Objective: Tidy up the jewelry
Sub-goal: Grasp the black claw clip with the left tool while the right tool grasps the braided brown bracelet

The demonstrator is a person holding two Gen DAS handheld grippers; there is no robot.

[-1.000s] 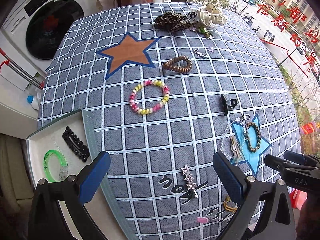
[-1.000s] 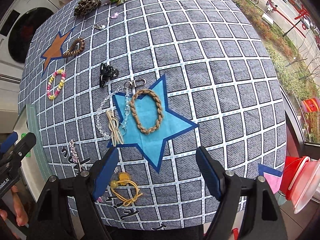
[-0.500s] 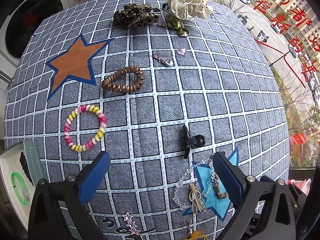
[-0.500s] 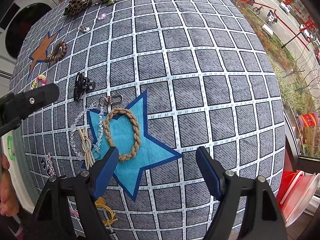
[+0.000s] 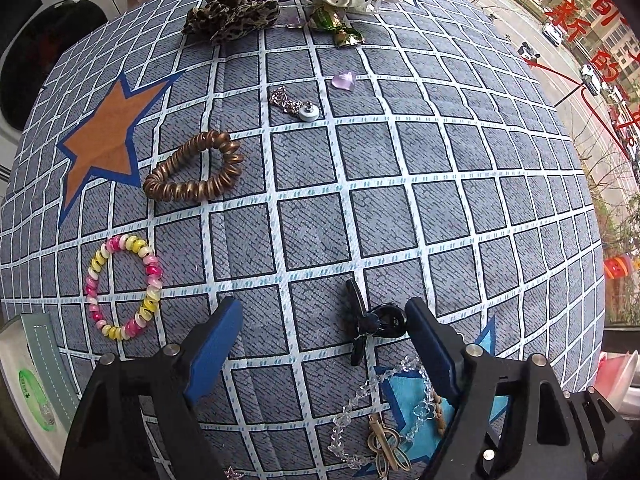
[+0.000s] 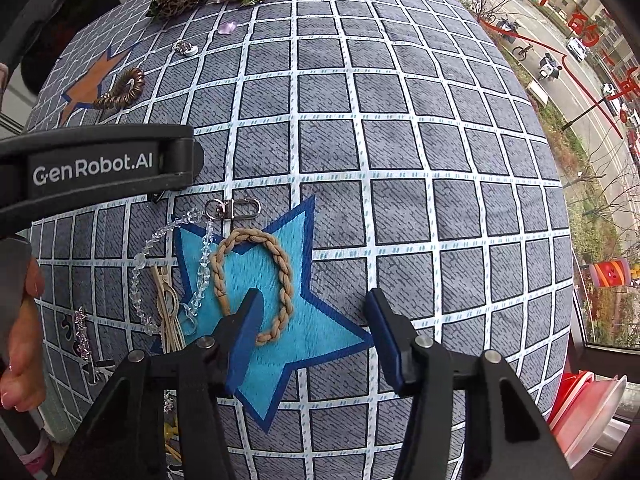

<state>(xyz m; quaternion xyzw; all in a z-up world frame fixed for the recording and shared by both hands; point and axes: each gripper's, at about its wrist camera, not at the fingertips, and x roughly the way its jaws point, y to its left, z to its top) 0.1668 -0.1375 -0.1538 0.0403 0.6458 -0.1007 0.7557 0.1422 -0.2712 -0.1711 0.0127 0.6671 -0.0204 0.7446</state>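
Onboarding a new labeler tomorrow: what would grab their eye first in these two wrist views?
Probably the checked tablecloth with its orange star, strewn with jewelry. The pink-and-yellow bead bracelet lies at left, the bronze coil hair tie beside the star. The open left gripper hangs by a black hair claw, while the open right gripper frames a braided tan bracelet on the blue star.

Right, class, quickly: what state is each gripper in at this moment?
Left gripper: open, holding nothing, the black claw clip just inside its right finger.
Right gripper: open, holding nothing, over the braided tie.
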